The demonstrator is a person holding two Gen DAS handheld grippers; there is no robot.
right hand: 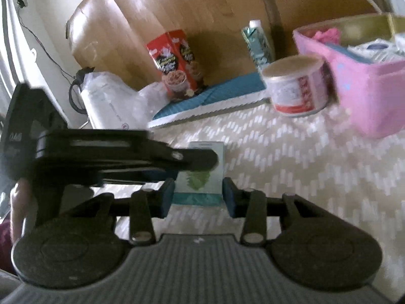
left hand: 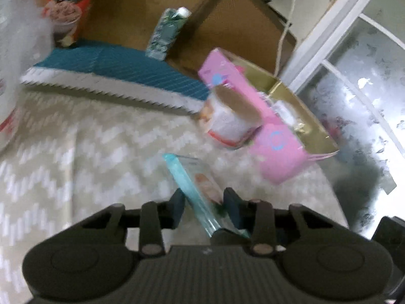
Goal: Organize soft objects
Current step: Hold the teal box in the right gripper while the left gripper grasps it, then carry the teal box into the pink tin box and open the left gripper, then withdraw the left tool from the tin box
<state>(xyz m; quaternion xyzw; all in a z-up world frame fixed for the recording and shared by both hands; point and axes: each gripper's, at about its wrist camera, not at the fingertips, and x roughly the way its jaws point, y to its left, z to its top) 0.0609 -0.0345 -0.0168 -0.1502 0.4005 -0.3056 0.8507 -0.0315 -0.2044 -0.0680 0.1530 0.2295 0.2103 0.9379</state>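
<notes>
A flat teal packet (left hand: 195, 179) with a printed picture stands on edge between the fingers of my left gripper (left hand: 203, 197), which is shut on it just above the chevron cloth (left hand: 76, 152). In the right wrist view the same teal packet (right hand: 207, 149) sits between the blue pads of my right gripper (right hand: 198, 190), which press on its two sides. My left gripper (right hand: 200, 160) reaches in from the left across the packet's upper part. A pink basket (left hand: 276, 157) (right hand: 367, 86) holding several soft packs stands to the right.
A round tin (left hand: 227, 121) (right hand: 296, 88) sits against the pink basket. Behind are a teal-and-white mat (left hand: 114, 65), a red snack box (right hand: 177, 60), a teal carton (right hand: 258, 43), a clear plastic bag (right hand: 108, 101) and cardboard panels (right hand: 152, 12). A frosted window (left hand: 354, 88) is at the right.
</notes>
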